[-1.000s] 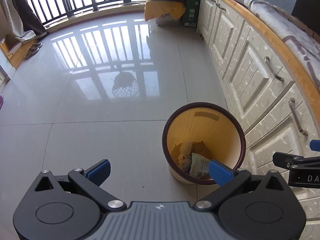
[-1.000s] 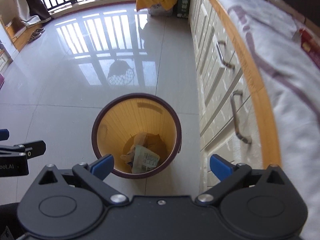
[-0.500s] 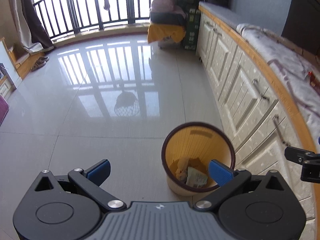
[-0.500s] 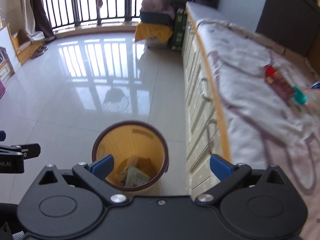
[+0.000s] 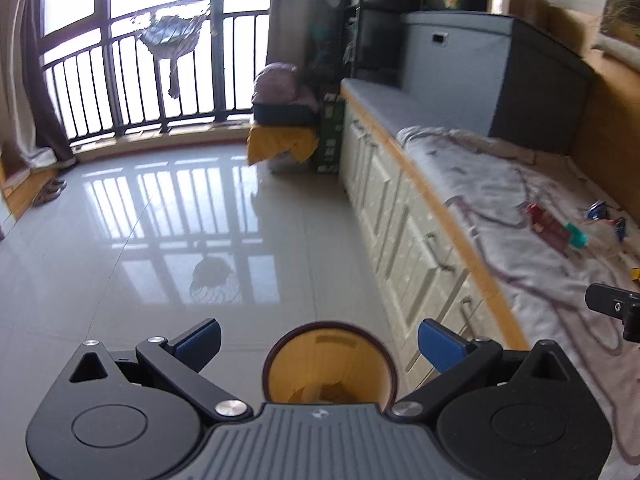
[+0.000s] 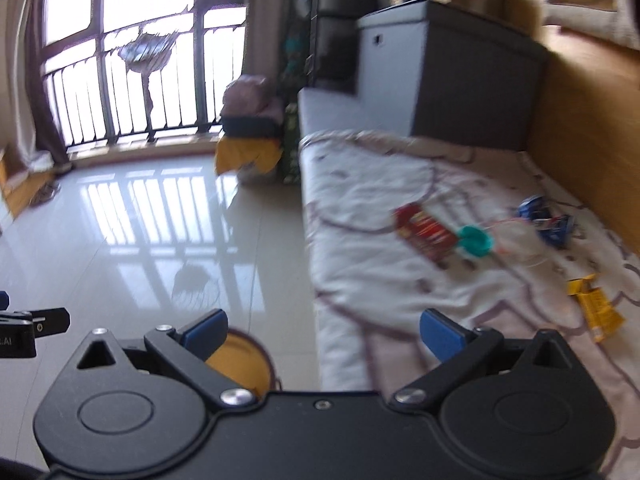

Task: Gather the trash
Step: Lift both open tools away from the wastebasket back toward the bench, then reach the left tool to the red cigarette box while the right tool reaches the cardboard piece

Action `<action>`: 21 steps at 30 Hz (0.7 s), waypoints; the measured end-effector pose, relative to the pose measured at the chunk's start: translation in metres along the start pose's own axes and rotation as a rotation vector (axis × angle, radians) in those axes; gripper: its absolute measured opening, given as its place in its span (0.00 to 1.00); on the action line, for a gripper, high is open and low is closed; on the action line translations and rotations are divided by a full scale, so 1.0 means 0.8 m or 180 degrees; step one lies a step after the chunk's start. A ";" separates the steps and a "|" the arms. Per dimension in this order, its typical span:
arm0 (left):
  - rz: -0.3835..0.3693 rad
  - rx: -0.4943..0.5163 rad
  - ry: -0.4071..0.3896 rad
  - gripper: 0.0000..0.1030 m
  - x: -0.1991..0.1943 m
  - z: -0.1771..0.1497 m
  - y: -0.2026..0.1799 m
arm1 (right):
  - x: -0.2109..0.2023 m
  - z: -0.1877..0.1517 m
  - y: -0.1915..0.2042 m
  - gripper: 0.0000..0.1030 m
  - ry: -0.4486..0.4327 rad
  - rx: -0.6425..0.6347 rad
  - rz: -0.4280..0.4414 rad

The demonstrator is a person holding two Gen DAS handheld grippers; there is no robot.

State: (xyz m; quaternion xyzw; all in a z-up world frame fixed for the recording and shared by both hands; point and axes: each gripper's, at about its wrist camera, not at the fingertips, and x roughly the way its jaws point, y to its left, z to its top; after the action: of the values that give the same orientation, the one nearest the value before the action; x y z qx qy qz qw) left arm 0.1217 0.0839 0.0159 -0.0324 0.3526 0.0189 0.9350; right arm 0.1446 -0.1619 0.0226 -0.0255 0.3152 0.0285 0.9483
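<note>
Above tiled floor [image 5: 160, 248], both grippers wide-jawed, level

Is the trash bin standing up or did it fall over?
Standing up. The trash bin sits on the floor with its round dark rim facing upward, and some trash lies at the bottom inside.
</note>
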 end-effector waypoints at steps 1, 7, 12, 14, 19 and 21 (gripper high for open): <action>-0.0038 0.0031 -0.0043 1.00 -0.003 0.004 -0.009 | -0.005 0.002 -0.011 1.00 -0.0033 0.0042 -0.0026; -0.0270 0.0230 -0.0252 1.00 -0.015 0.030 -0.078 | -0.037 0.004 -0.077 1.00 -0.0252 0.0295 -0.0263; -0.0509 0.0477 -0.0419 1.00 -0.024 0.053 -0.147 | -0.055 0.000 -0.134 1.00 -0.0393 0.0521 -0.0467; -0.0567 0.0591 -0.0482 1.00 -0.024 0.060 -0.177 | -0.057 -0.005 -0.156 1.00 -0.0421 0.0613 -0.0539; -0.0705 0.0818 -0.0554 1.00 -0.012 0.075 -0.243 | -0.051 -0.029 -0.210 1.00 -0.0414 0.0878 -0.0730; -0.0707 0.0936 -0.0586 1.00 -0.005 0.078 -0.267 | -0.046 -0.042 -0.229 1.00 -0.0401 0.0988 -0.0813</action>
State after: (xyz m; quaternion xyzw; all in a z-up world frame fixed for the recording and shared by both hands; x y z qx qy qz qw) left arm 0.1721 -0.1245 0.0756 0.0676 0.2588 -0.1332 0.9543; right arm 0.1081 -0.3480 0.0234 0.0830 0.2500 -0.1393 0.9546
